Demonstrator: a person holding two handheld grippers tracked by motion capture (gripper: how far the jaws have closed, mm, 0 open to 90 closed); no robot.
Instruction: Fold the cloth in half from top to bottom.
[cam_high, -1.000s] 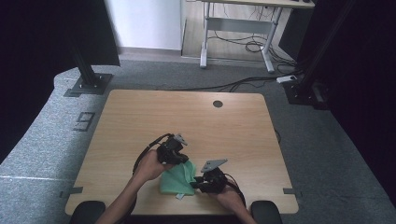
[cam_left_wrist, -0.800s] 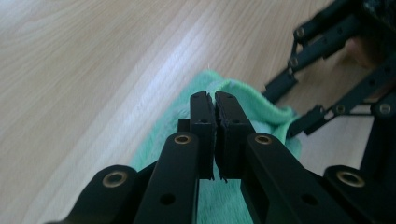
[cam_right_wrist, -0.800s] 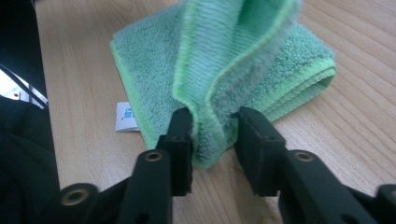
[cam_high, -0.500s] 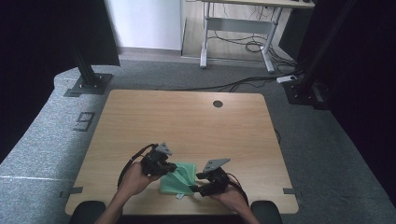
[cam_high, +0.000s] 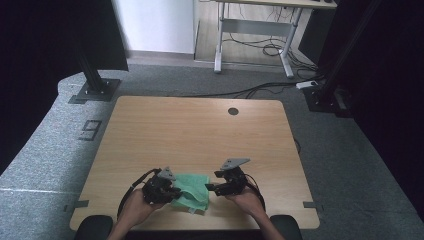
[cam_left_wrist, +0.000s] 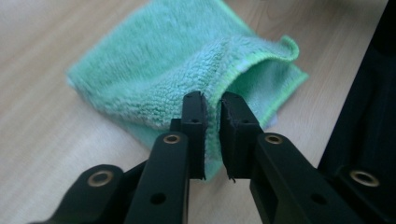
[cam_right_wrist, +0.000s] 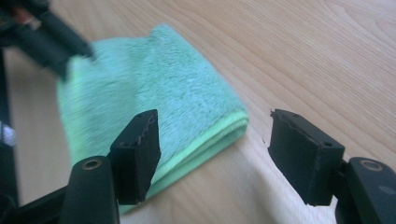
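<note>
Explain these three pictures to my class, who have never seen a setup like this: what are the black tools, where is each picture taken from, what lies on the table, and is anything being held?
No robot is here. A person sits at a wooden table and holds a black two-jawed claw in each hand. The high view looks down from above the person. There the left claw and the right claw flank a folded green cloth, the one loose thing on the table.

The other two pictures come from small cameras riding on the claws, looking along their jaws. In the left gripper view, the left claw has closed on a raised edge of the cloth, pinching it. In the right gripper view, the right claw is wide open just beside the cloth's folded edge, holding nothing.
</note>
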